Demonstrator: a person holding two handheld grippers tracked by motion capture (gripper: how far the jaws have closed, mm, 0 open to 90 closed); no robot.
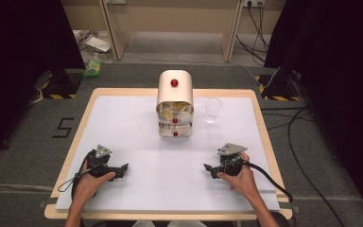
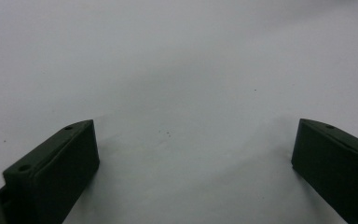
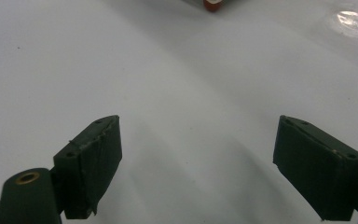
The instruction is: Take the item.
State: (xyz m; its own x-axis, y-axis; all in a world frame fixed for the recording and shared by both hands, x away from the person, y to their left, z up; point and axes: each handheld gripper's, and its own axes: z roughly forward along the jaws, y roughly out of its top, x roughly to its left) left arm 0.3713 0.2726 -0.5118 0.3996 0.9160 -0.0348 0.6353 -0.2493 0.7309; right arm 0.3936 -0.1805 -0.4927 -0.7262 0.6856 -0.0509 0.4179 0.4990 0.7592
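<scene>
A small cream cabinet [image 1: 175, 101] with red knobs stands at the table's far middle, and its top drawer is pulled out and holds crumpled paper packets [image 1: 175, 109]. A clear glass [image 1: 212, 109] stands just right of it. My left gripper [image 1: 123, 169] rests low at the near left, open, with bare white surface between its jaws [image 2: 193, 158]. My right gripper [image 1: 208, 169] sits at the near right, also open and holding nothing [image 3: 198, 154]. In the right gripper view, a red knob [image 3: 212, 4] and the base of the glass [image 3: 355, 21] lie at the top edge.
A white sheet [image 1: 137, 142] covers the wooden table [image 1: 260, 113]. Black stands and cables [image 1: 302, 137] lie on the grey floor to both sides. A cable [image 1: 269, 177] trails from the right gripper across the table's near right.
</scene>
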